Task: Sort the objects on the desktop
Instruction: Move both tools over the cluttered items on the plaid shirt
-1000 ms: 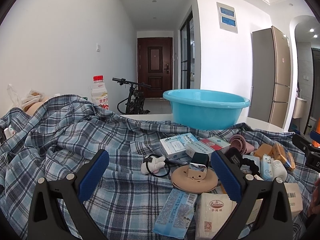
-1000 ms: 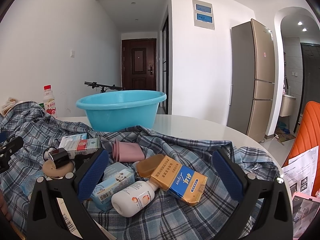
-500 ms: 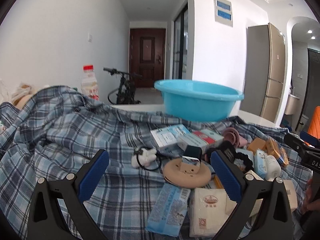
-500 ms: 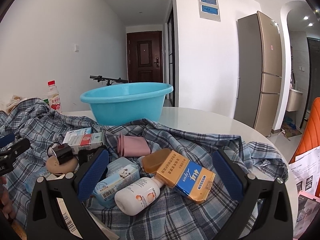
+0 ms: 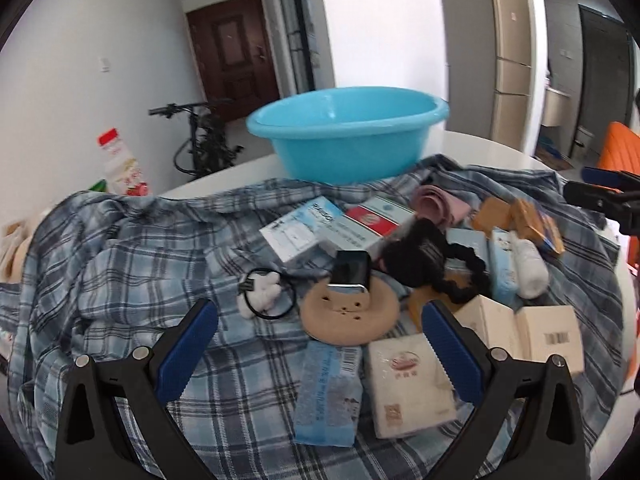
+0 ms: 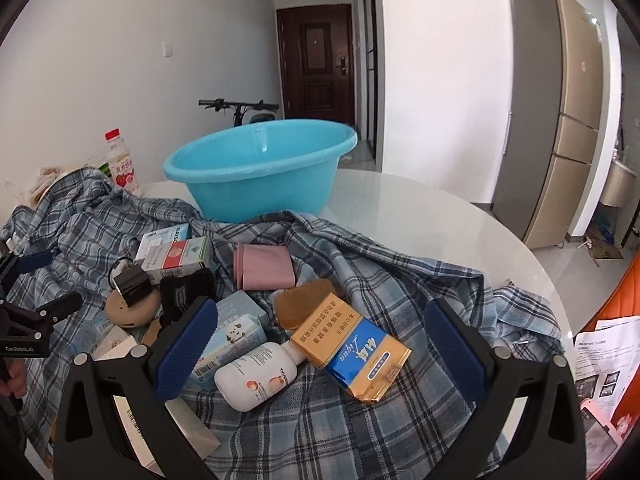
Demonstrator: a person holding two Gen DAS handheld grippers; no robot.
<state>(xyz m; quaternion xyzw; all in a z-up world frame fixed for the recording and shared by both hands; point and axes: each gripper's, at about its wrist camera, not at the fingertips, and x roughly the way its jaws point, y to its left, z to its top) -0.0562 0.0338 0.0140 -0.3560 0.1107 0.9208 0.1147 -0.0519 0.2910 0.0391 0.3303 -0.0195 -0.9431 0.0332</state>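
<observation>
You are holding both tools over a round counter (image 6: 432, 216) draped with a plaid cloth (image 5: 132, 264) and scattered with small objects. Your right tool (image 6: 320, 340) is hovering with its jaws wide apart and empty, framing a white bottle (image 6: 256, 380) and a gold-and-blue pack (image 6: 352, 350), whose long axis is running diagonally toward the counter's right edge. Your left tool (image 5: 320, 344) is also gaping empty, over a blue sachet (image 5: 328, 392) and a tissue pack (image 5: 408, 384). The blue basin (image 6: 260, 168) is sitting beyond the pile, toward the counter's far edge, seemingly nearer your right tool.
</observation>
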